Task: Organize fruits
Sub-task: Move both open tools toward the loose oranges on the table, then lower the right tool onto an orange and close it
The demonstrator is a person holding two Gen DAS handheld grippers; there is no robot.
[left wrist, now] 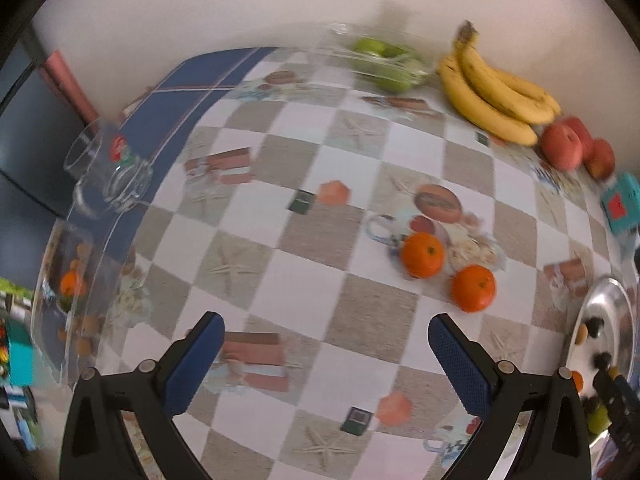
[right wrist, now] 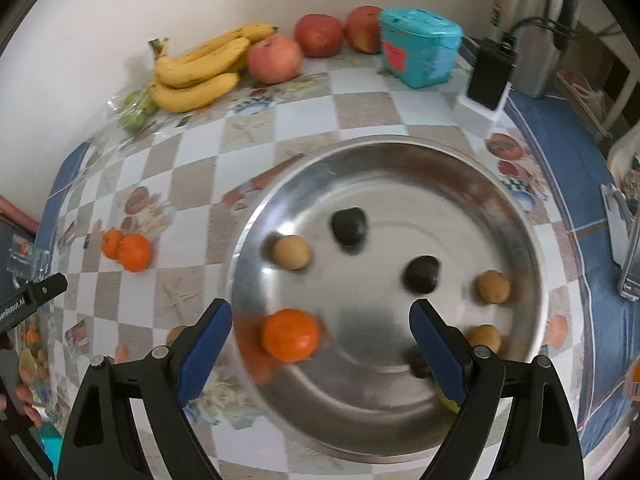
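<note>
A steel bowl (right wrist: pixel 400 168) holds an orange (right wrist: pixel 290 334), two dark fruits (right wrist: pixel 349 225) and three small brown fruits (right wrist: pixel 291 252). My right gripper (right wrist: pixel 320 344) is open above the bowl's near side, with the orange between its fingers. Two oranges (left wrist: pixel 423 254) lie on the checked tablecloth, ahead and right of my open, empty left gripper (left wrist: pixel 326 354); they also show in the right wrist view (right wrist: pixel 134 252). Bananas (left wrist: pixel 496 92), red apples (left wrist: pixel 562 146) and bagged green fruit (left wrist: pixel 384 64) lie by the wall. The bowl's rim (left wrist: pixel 592 300) shows at right.
A glass mug (left wrist: pixel 108 168) stands at the table's left edge. A teal box (right wrist: pixel 420 46), a black charger on a white block (right wrist: pixel 486 80) and a steel flask (right wrist: pixel 532 28) stand at the back right. The wall runs behind the table.
</note>
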